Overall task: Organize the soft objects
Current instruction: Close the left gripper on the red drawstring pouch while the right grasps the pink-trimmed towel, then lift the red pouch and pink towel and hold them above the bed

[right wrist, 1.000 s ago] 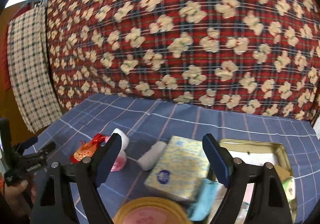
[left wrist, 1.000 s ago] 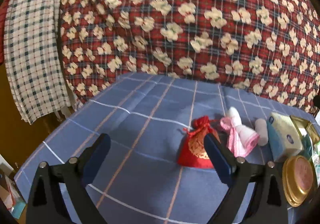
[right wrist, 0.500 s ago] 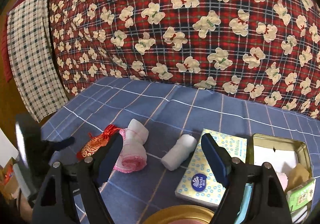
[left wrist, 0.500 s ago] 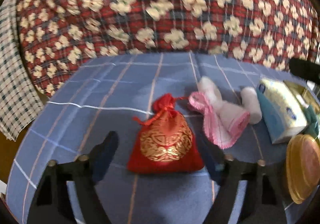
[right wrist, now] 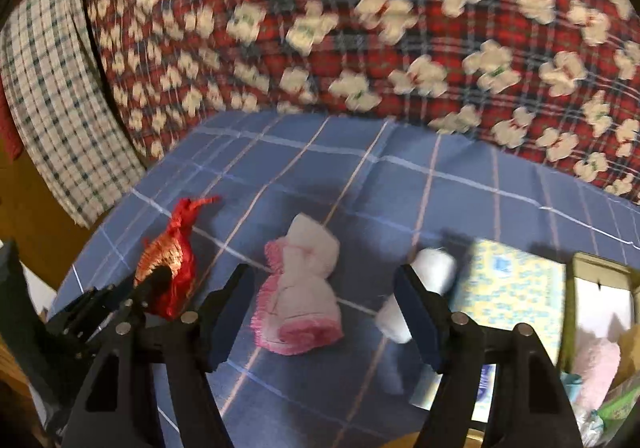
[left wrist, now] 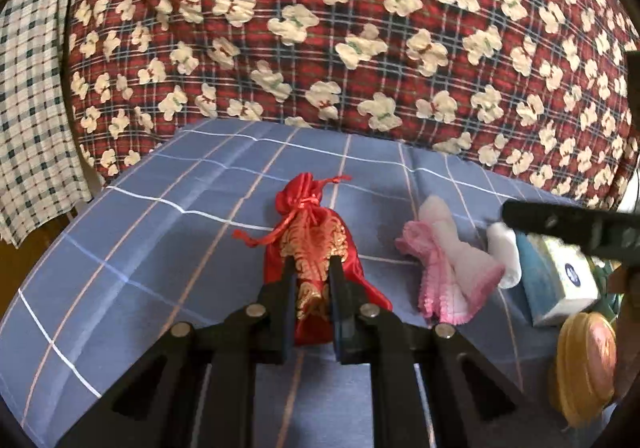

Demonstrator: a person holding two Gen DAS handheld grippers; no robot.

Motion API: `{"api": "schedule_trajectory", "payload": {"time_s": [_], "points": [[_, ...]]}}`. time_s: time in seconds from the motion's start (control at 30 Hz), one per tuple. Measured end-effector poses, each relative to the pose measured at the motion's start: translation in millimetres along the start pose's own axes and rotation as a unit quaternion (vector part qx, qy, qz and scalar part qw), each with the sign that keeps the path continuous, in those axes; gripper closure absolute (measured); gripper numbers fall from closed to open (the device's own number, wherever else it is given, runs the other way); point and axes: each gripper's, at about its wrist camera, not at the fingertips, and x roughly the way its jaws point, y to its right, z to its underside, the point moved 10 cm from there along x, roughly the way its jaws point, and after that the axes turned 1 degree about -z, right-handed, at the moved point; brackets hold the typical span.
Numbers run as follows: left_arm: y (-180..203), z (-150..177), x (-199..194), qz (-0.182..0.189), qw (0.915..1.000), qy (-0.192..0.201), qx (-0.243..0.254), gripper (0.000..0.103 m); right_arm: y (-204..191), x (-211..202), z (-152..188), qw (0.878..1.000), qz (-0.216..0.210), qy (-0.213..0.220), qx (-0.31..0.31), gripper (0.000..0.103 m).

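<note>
Now we note the left tongs (left wrist: 312, 280) clamped on the lower half of the red pouch (left wrist: 316, 244), both pads pressed into its gold-patterned cloth. The pouch lies on the blue checked cloth (left wrist: 168, 248) of the worktop, toward the left edge, with its tied neck and cord pointing at the far edge. We see the same grip from the right wrist camera, at lower left.

The right tongs (right wrist: 324, 312) are closing, with the rolled pink-and-white towel (right wrist: 300, 296) lying between the pads; neither pad touches it. The towel rests flat on the cloth, just right of the pouch and apart from it. A white roll (right wrist: 432, 272) lies beside the towel on its right, partly behind the right pad. Next comes a yellow tissue pack (right wrist: 516, 288), then an open tin (right wrist: 600, 276) at the right edge with soft items inside. A round gold lid (left wrist: 584, 364) sits at the near right corner. A red bear-print blanket (left wrist: 360, 28) hangs behind the far edge.
</note>
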Motion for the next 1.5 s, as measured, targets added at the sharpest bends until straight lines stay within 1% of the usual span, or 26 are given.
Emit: {"api": "schedule_trajectory", "payload": {"time_s": [0.07, 0.13, 0.2, 0.23, 0.3, 0.33, 0.37, 0.4, 0.43, 0.47, 0.67, 0.77, 0.83, 1.0, 1.1, 1.17, 1.27, 1.4, 1.5], "points": [[-3.7, -0.5, 0.3, -0.003, 1.0, 0.001, -0.008, 0.091, -3.6, 11.0, 1.0, 1.0, 0.005, -0.016, -0.003, 0.029], [-5.7, -0.3, 0.5, -0.001, 0.9999, 0.003, -0.013, 0.091, -4.4, 25.2, 3.2, 0.999, 0.025, -0.04, -0.011, 0.029], [-5.2, -1.0, 0.6, 0.0, 0.9999, 0.004, -0.013, 0.091, -6.9, 41.4, 8.5, 0.997, 0.017, -0.071, -0.006, 0.029], [-4.8, -1.4, 0.9, -0.001, 0.9999, 0.004, -0.012, 0.091, -7.6, 46.3, 10.7, 0.997, 0.016, -0.08, -0.005, 0.03], [-3.9, -1.8, -0.7, -0.003, 0.9999, 0.008, -0.009, 0.091, -8.8, 58.5, 16.7, 0.994, 0.017, -0.104, -0.004, 0.039], [-2.9, -2.3, -2.5, -0.001, 0.9999, 0.012, -0.008, 0.091, -8.7, 63.3, 19.7, 0.993, 0.014, -0.114, -0.002, 0.056], [-3.1, -2.6, -3.7, -0.002, 0.9999, 0.015, -0.008, 0.091, -10.4, 66.2, 22.0, 0.993, 0.011, -0.119, -0.002, 0.066], [-3.6, -2.8, -5.0, -0.003, 0.9998, 0.018, -0.008, 0.091, -12.0, 65.6, 21.7, 0.993, 0.013, -0.115, -0.009, 0.067], [-3.7, -3.3, -5.7, 0.0, 0.9998, 0.02, -0.009, 0.091, -14.7, 62.7, 21.2, 0.994, 0.016, -0.108, -0.022, 0.071], [-4.1, -3.7, -6.1, 0.003, 0.9997, 0.021, -0.011, 0.091, -16.8, 60.0, 21.4, 0.994, 0.014, -0.104, -0.026, 0.073], [-8.1, -5.0, -7.2, 0.013, 0.9993, 0.025, -0.026, 0.091, -7.6, 31.6, 6.3, 0.999, 0.008, -0.045, -0.014, 0.073], [-6.4, -5.4, -9.0, 0.009, 0.9993, 0.029, -0.019, 0.091, -3.2, 21.3, 4.5, 0.999, -0.008, -0.034, 0.001, 0.073], [-4.6, -5.9, -10.0, 0.008, 0.9994, 0.032, -0.014, 0.091, 0.0, 11.0, 1.0, 0.999, -0.027, -0.017, 0.015, 0.073], [-4.9, -7.4, -12.0, 0.007, 0.9992, 0.038, -0.011, 0.091, 5.3, -20.9, -9.5, 0.998, -0.038, 0.032, 0.024, 0.073], [-2.8, -9.5, -18.2, 0.003, 0.9985, 0.054, -0.004, 0.091, 6.4, -41.9, -13.4, 0.997, -0.038, 0.064, 0.017, 0.073], [-3.5, -11.5, -23.8, -0.011, 0.9975, 0.069, -0.002, 0.091, 7.0, -52.8, -9.9, 0.995, -0.043, 0.082, 0.023, 0.073], [-4.5, -11.3, -31.2, -0.013, 0.9965, 0.082, -0.009, 0.091, -0.4, -61.4, -0.4, 0.993, -0.05, 0.101, 0.018, 0.073], [-5.4, -12.0, -40.2, -0.02, 0.9948, 0.099, -0.01, 0.091, -15.7, -64.0, 9.7, 0.991, -0.04, 0.125, -0.009, 0.073], [-8.6, -10.6, -46.9, -0.019, 0.9938, 0.107, -0.022, 0.091, -25.3, -62.6, 16.5, 0.99, -0.027, 0.139, -0.024, 0.073]]}}
